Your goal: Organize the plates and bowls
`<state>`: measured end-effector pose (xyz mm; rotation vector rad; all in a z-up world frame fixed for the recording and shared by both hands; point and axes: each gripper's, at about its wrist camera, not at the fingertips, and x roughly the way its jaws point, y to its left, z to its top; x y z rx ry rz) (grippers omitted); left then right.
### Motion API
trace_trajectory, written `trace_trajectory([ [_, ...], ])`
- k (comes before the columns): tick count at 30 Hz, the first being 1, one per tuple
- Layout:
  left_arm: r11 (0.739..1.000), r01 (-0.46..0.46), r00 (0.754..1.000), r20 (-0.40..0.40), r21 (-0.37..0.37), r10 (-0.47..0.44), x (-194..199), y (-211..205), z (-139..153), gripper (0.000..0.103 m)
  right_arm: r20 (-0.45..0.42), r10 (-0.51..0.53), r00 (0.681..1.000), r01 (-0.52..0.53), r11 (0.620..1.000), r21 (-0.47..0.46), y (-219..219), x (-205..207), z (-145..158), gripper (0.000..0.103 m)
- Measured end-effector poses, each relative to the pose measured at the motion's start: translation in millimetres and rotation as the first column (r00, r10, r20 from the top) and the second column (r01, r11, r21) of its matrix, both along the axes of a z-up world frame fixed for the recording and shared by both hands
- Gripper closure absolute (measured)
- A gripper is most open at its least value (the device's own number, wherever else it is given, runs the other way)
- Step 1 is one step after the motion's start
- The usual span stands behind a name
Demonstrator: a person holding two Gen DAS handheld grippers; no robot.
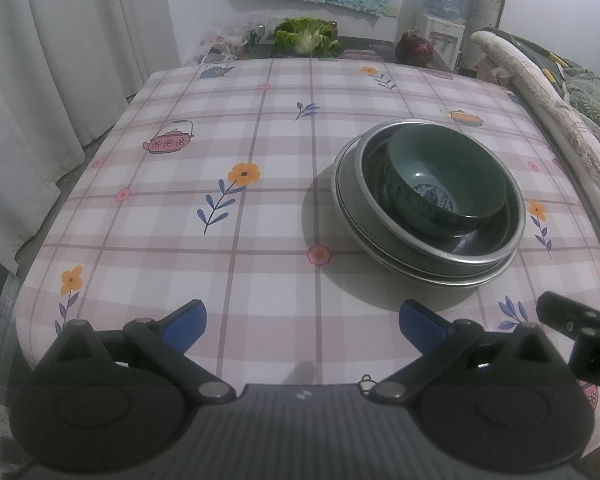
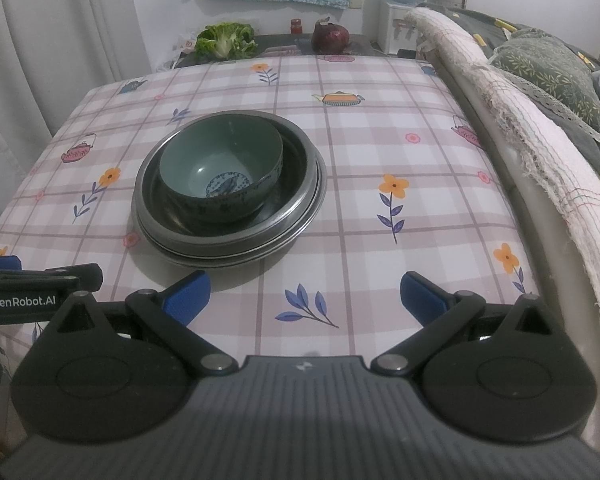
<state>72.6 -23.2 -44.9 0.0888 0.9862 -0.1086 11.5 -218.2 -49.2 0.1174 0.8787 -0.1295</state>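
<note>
"GenRobot.AI" is showing in white letters on the left gripper (image 2: 4, 280) body at the right wrist view's left edge. Both the left gripper (image 1: 302, 326) and the right gripper (image 2: 305, 298) are hovering spread wide over the tabletop (image 1: 180, 208), holding nothing. The green bowl (image 2: 220, 172) is sitting inside stacked metal plates (image 2: 300, 216), ahead of both.

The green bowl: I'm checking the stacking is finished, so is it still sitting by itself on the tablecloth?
No, the green bowl sits inside the metal dishes, stacked on the tablecloth.
</note>
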Motion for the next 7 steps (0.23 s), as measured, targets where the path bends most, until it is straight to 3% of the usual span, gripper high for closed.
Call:
trace_trajectory([
  [7, 1.000, 0.000, 1.000, 0.000, 0.000, 0.000, 0.0, 0.3, -0.1, 0.000, -0.002, 0.001, 1.000, -0.001, 1.000, 0.001, 0.2, -0.3, -1.1, 0.001],
])
